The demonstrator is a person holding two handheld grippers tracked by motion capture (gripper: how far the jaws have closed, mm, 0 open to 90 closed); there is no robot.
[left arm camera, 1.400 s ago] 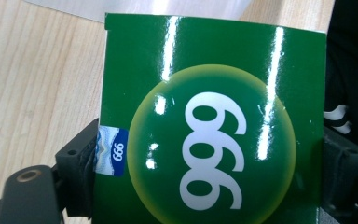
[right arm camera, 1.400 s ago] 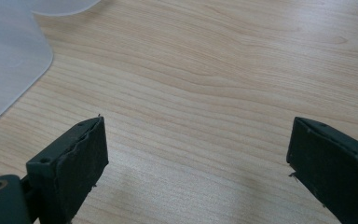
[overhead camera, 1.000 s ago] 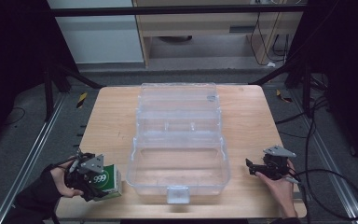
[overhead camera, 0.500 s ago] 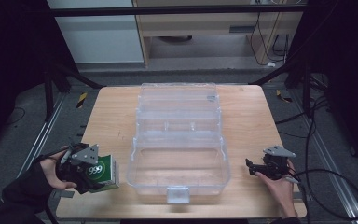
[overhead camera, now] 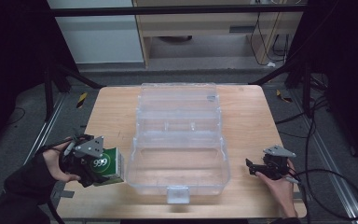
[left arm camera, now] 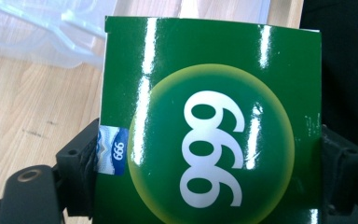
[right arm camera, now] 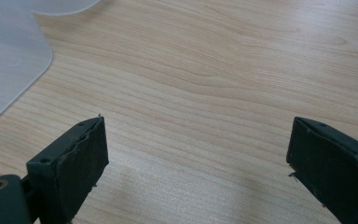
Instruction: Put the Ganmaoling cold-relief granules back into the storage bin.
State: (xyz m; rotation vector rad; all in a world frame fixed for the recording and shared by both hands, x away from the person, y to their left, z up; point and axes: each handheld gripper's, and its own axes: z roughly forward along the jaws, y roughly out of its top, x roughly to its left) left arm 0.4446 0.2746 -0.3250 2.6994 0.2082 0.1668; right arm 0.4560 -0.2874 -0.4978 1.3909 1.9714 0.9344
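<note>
While the box hung in the left grip: the lines below told the moment.

Left gripper [overhead camera: 103, 169]: clenched on a green box [overhead camera: 107, 165], one jaw on each side of it, as the left gripper view showed [left arm camera: 209, 121].
Box: lifted near the table's front-left corner, just left of the bin [overhead camera: 179, 140], a narrow strip of wood between them; its "999" face turned up toward the camera.
Right gripper [overhead camera: 251, 167]: released, jaws wide apart with bare wood between them [right arm camera: 196, 154]; it rested low on the table near the front-right edge.
Edges: the bin's rounded corner showed at the upper left of the right gripper view [right arm camera: 9, 56]; its front latch reached close to the table's [overhead camera: 247, 116] front edge.
Open room: bare wood lay on both sides of the bin, wider on the right; the bin's compartments sat open from above.
Change: the box had risen and come nearer the bin's left wall than a second before; the right hand [overhead camera: 279, 184] had kept its place.
Surface: pale wood grain, lightly scuffed.
Room: dark, grey floor, cables trailing at right, a cabinet behind.
</note>
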